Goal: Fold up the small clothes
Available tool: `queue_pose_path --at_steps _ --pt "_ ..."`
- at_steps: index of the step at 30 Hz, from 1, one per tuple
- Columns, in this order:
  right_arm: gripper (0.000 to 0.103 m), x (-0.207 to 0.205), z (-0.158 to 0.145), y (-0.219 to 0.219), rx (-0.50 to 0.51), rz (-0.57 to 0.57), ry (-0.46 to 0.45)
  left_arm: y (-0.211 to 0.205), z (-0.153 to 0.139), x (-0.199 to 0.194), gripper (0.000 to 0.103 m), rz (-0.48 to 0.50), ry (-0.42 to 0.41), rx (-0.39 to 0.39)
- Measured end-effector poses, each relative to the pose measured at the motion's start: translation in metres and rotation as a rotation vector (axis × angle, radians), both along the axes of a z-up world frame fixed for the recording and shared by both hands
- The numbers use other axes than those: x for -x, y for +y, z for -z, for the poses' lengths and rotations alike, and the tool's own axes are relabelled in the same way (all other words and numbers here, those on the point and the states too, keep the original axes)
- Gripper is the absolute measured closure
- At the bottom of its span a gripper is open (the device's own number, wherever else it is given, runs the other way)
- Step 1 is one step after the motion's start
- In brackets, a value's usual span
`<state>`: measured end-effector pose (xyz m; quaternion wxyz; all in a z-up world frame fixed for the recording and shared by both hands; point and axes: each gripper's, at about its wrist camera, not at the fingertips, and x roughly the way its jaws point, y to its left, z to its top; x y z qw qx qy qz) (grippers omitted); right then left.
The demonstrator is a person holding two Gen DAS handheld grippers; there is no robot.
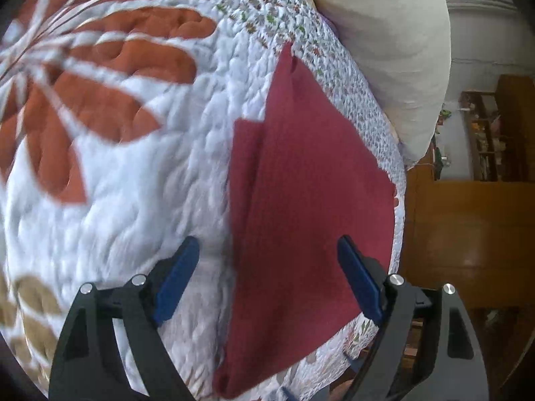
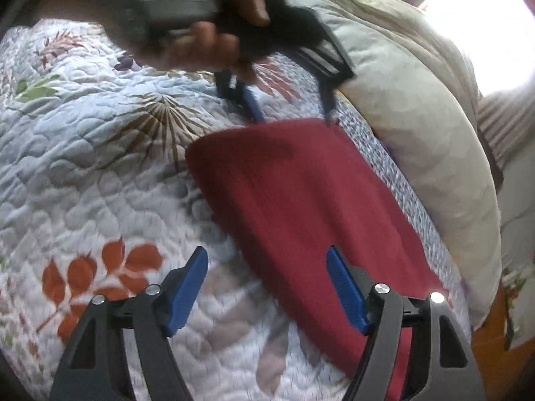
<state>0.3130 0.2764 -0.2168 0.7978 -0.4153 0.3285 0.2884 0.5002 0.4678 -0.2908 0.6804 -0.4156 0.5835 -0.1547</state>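
The red cloth [image 1: 311, 207] is lying folded on the quilted bed [image 1: 150, 183], right of centre in both views. Both the left tongs [image 1: 267, 277] and right tongs [image 2: 267, 287] are gaping wide, empty. It looks light, limp and non-slippery; pinching a corner or folded edge should work best.

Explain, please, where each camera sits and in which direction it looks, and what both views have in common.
Left wrist: sits on the left gripper, looks along its open jaws at the red cloth on the quilt; no hand shows.
Right wrist: sits on the right gripper, jaws open, looks along the cloth from its opposite end; the hand holding the left gripper shows at the far end.
Shared: red cloth, quilt, cream pillow.
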Motion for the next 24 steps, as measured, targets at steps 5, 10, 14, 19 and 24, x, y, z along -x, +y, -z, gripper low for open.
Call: queue_pose_path --at_steps 5,10,14,19,24 --pt "0.030 -0.009 0.011 0.019 -0.010 0.002 0.027 -0.006 0.009 -0.019 0.015 0.024 -0.001 0.028" --pt "0.030 -0.013 0.019 0.028 -0.019 -0.004 0.040 -0.012 0.014 -0.035 0.015 0.045 -0.018 0.034" --pt "0.030 -0.015 0.025 0.031 -0.030 -0.002 0.047 -0.016 0.017 -0.046 0.015 0.070 -0.025 0.024" --pt "0.030 -0.018 0.030 0.036 -0.027 -0.008 0.017 -0.017 0.018 -0.054 0.015 0.077 -0.029 0.019" --pt "0.030 -0.021 0.033 0.040 -0.019 -0.010 -0.001 -0.024 0.017 -0.059 0.015 0.103 -0.028 0.002"
